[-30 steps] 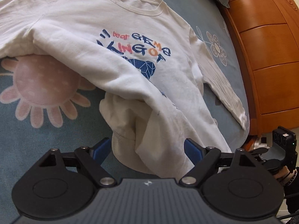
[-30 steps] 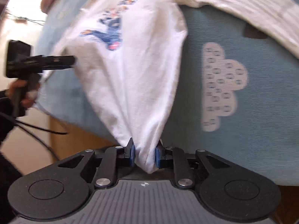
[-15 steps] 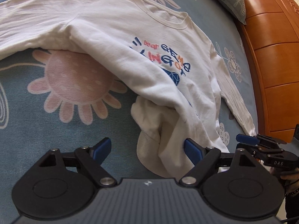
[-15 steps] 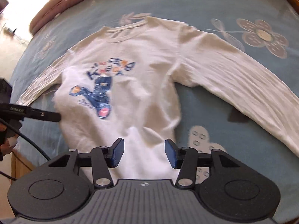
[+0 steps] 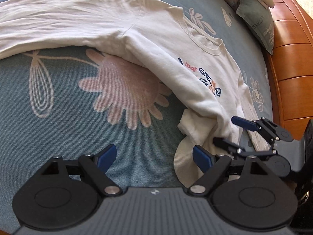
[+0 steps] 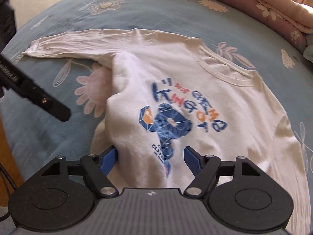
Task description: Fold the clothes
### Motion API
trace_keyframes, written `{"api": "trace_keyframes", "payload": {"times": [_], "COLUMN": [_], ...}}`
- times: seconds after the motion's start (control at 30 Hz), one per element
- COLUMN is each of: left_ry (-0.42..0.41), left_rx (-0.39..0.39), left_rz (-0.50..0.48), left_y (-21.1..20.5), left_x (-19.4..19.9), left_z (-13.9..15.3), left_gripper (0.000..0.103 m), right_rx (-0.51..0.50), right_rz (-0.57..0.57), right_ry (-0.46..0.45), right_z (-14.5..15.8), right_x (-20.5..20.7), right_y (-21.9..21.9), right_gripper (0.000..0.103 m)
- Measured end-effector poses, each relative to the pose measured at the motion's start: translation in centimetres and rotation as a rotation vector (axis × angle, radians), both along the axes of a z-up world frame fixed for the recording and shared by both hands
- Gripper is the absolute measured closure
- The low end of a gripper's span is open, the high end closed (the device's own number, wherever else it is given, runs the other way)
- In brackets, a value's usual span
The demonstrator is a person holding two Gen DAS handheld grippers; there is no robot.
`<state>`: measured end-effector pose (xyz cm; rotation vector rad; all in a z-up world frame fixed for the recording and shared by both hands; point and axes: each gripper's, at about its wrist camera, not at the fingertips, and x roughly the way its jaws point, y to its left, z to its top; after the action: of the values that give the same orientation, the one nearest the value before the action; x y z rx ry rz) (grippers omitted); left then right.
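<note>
On the blue flowered bedspread [image 5: 58, 129] your white long-sleeved shirt [image 6: 195, 74] lies face up, hem bunched toward you. Right tool [image 6: 150, 157], fingers apart, straddles that hem and is nearer; left tool [image 5: 154, 155], also apart, sits beside it. A second ago the right was clamped on the cloth.

Both views are brightly lit by daylight, and soft shadows are cast under the folds of the white shirt [image 5: 166, 45]. Strong fisheye bending is seen at the edges. The right wrist view is smeared by motion blur, most on the shirt's print [image 6: 172, 121].
</note>
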<state>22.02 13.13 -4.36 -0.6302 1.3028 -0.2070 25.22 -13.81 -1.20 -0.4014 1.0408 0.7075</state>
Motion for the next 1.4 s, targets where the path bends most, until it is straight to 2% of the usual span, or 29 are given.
{"api": "trace_keyframes", "payload": {"times": [0.13, 0.23, 0.37, 0.5, 0.63, 0.73, 0.83, 0.87, 0.93, 1.0, 1.1, 1.27, 1.4], "left_ry": [-0.015, -0.039, -0.097, -0.175, -0.193, -0.158, -0.130, -0.139, -0.136, -0.110, -0.095, -0.080, 0.021], "left_rx": [-0.031, -0.050, -0.065, -0.135, -0.166, -0.253, -0.406, -0.409, -0.364, -0.350, -0.406, -0.471, -0.450], "left_rz": [-0.024, -0.064, -0.141, -0.221, -0.309, -0.338, -0.372, -0.372, -0.349, -0.283, -0.206, -0.169, -0.082], "left_y": [-1.1, -2.3, -3.9, -5.4, -7.3, -8.1, -8.2, -8.1, -7.7, -7.1, -6.5, -7.4, -7.6], "left_x": [0.7, 1.6, 3.4, 5.6, 7.4, 7.4, 6.1, 5.7, 5.7, 6.4, 7.2, 7.3, 7.0], "left_z": [-0.5, -0.6, -0.6, -1.1, -2.1, -2.2, -1.4, -1.1, -1.2, -2.1, -3.2, -4.3, -7.1], "left_gripper": [0.018, 0.018, 0.020, 0.033, 0.056, 0.058, 0.057, 0.055, 0.055, 0.055, 0.055, 0.057, 0.072], "right_rx": [-0.046, -0.033, -0.033, -0.034, -0.017, -0.010, -0.003, 0.000, 0.005, 0.007, 0.003, 0.006, 0.007], "right_rz": [-0.148, -0.230, -0.244, -0.264, -0.275, -0.269, -0.263, -0.263, -0.265, -0.268, -0.268, -0.254, -0.251], "right_ry": [-0.006, 0.042, 0.059, 0.049, 0.054, 0.060, 0.059, 0.058, 0.055, 0.053, 0.054, 0.046, 0.031], "right_z": [-0.8, -2.1, -3.5, -4.6, -4.7, -4.6, -4.6, -4.6, -4.7, -4.7, -4.6, -3.5, -2.2], "right_x": [4.1, 6.4, 6.5, 5.9, 6.0, 6.1, 6.0, 5.9, 5.9, 5.8, 5.8, 5.5, 4.9], "right_y": [-3.6, -5.6, -6.0, -5.9, -6.2, -6.4, -6.6, -6.7, -6.7, -6.7, -6.6, -6.9, -7.4], "right_gripper": [0.020, 0.016, 0.013, 0.009, 0.007, 0.007, 0.007, 0.007, 0.006, 0.006, 0.006, 0.006, 0.006]}}
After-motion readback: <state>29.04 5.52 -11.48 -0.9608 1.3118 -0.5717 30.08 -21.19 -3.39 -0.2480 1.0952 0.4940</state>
